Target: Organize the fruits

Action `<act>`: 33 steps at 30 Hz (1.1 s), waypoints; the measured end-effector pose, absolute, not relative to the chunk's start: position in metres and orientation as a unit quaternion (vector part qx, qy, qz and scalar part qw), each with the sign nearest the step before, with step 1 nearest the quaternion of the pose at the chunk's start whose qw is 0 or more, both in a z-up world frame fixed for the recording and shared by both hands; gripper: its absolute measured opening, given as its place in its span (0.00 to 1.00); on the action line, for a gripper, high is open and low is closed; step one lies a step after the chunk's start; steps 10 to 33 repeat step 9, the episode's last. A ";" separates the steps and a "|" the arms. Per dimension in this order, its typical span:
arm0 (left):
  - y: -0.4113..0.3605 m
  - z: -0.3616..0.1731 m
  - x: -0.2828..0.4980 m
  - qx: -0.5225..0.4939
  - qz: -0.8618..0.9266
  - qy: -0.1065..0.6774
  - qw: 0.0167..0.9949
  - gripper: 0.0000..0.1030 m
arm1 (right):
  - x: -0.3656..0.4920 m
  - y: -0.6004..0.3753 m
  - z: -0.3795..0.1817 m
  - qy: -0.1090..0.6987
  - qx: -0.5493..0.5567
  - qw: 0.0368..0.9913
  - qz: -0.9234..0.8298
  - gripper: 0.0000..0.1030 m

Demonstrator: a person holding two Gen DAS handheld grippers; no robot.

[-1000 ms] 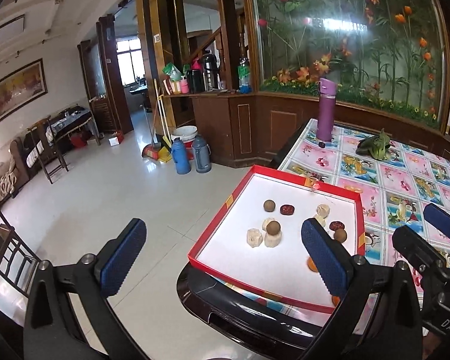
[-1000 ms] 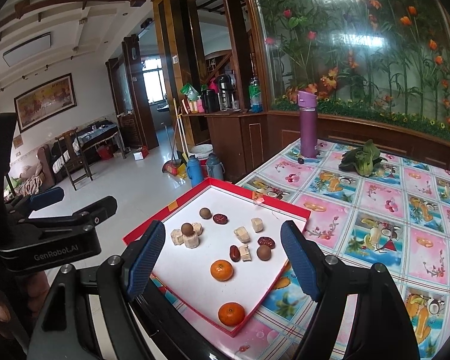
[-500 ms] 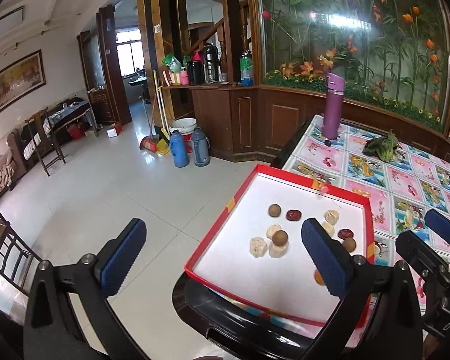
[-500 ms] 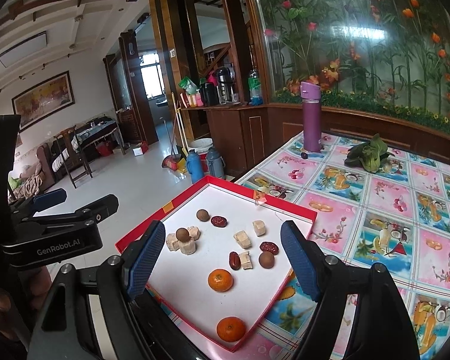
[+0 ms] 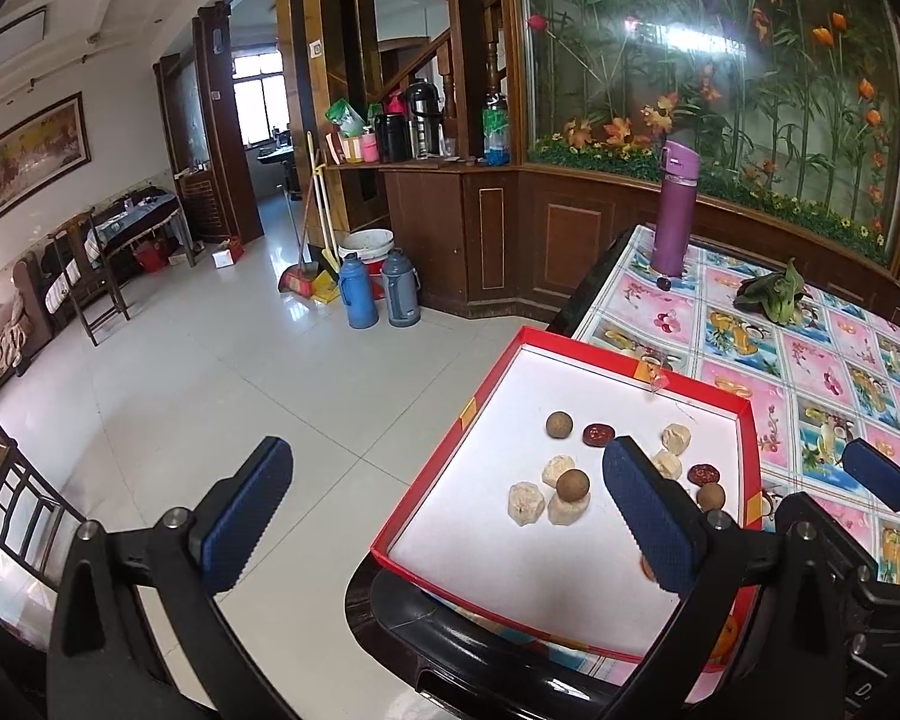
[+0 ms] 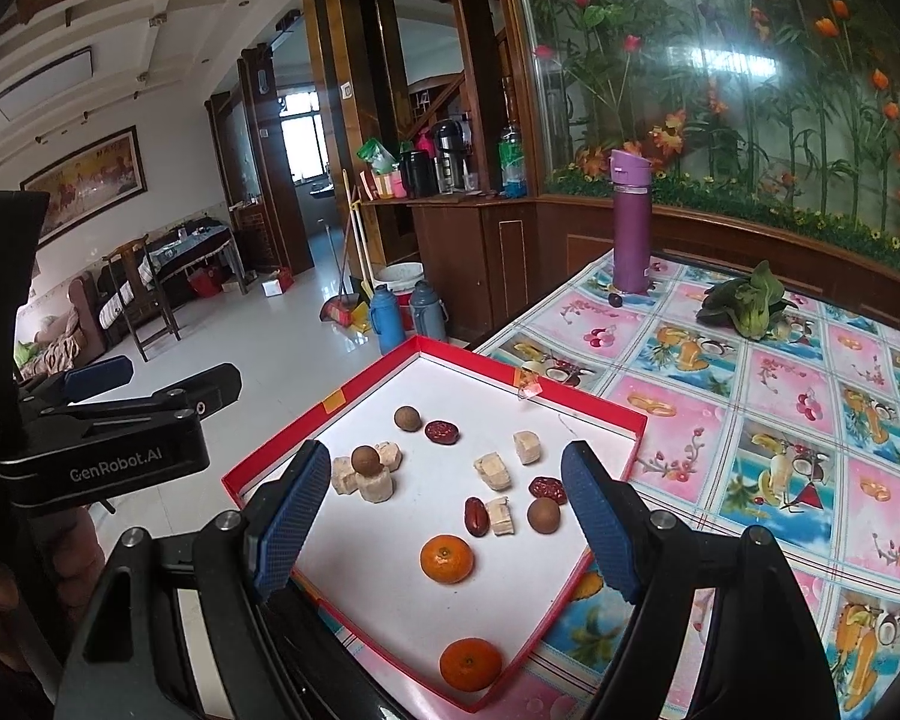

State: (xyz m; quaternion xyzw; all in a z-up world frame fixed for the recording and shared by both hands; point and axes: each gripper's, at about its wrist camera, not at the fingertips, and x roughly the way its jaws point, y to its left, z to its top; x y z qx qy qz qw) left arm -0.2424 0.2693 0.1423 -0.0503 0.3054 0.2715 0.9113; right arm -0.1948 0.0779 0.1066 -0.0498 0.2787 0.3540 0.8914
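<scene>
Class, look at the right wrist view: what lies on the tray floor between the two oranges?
Nothing: in the right wrist view, only bare white tray floor separates the upper orange from the lower orange near the corner.

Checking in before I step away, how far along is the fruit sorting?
Nothing looks sorted: oranges, red dates, brown longans and pale chunks lie mixed in the red tray. Left tongs and right tongs are open and empty. All grouping remains.
</scene>
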 end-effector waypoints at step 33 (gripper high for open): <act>0.271 0.143 -0.236 -0.045 0.262 0.307 0.914 1.00 | -0.188 0.087 0.103 0.285 -0.053 0.889 0.355 0.77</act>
